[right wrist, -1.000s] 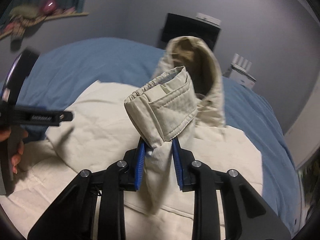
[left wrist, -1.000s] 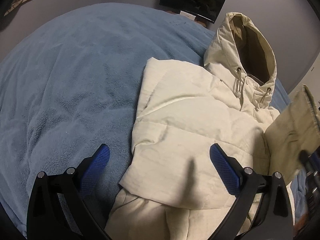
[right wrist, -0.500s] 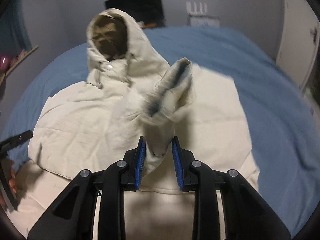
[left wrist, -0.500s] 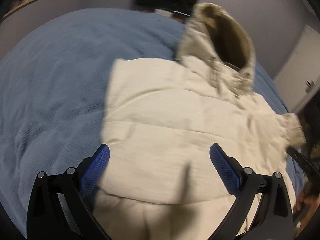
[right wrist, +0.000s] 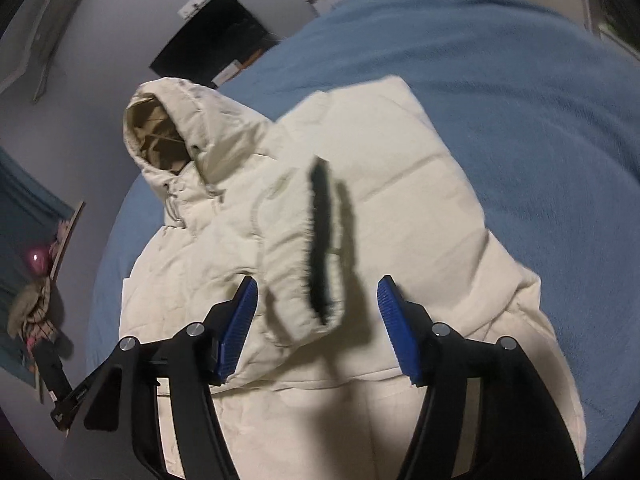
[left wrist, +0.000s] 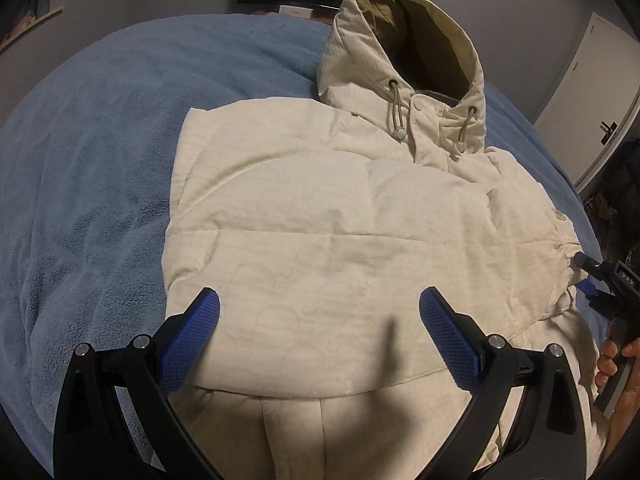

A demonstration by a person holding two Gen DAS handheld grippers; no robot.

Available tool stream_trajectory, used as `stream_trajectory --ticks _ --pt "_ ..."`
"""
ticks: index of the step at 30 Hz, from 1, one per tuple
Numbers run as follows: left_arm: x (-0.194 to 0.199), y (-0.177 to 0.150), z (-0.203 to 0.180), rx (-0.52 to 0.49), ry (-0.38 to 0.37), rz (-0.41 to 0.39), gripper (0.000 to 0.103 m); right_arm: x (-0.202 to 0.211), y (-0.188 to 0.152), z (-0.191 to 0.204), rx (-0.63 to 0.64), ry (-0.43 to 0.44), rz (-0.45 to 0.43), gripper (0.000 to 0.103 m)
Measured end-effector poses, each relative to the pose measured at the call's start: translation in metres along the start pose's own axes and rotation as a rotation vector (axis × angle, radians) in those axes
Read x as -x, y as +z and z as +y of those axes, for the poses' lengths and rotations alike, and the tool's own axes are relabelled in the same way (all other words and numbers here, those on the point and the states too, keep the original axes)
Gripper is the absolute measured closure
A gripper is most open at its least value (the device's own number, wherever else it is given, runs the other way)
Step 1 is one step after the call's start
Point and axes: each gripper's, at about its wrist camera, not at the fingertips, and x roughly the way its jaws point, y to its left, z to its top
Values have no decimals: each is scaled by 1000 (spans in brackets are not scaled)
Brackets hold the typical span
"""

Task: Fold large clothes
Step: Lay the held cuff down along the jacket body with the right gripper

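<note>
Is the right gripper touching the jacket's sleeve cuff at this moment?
Apart. In the right wrist view the right gripper is open, and the sleeve cuff sits between its fingers with a visible gap on each side, over the jacket.

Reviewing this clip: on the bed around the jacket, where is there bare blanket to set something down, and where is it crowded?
Bare blue blanket lies wide to the left of the cream jacket, running back to the wall. A second bare stretch lies past the jacket's right edge. The middle is crowded: jacket body, upright hood, the folded sleeve's cuff and both open grippers.
</note>
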Motion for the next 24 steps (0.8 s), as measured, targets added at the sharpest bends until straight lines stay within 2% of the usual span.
stream_trajectory --ticks 1,3,4,8,12,20,24 --pt "0 0 -1 -2 1 1 7 -2 -1 -3 -19 24 6 58" --pt "-1 0 -2 -6 1 3 7 -3 -3 -5 -54 110 14 76" --pt "-1 -1 -2 -8 0 3 7 0 -3 -2 -42 103 -4 84" --pt "1 -1 -3 -15 -18 -3 7 25 1 23 75 26 -117 88" --pt "2 -1 -4 -23 -30 -6 7 46 5 29 111 -47 -190 88" --pt "-7 -3 -8 -44 -17 36 7 11 -8 -8 55 -176 -58 88" --pt "-11 -4 -5 -43 -16 45 7 17 -18 -11 40 -191 -51 88"
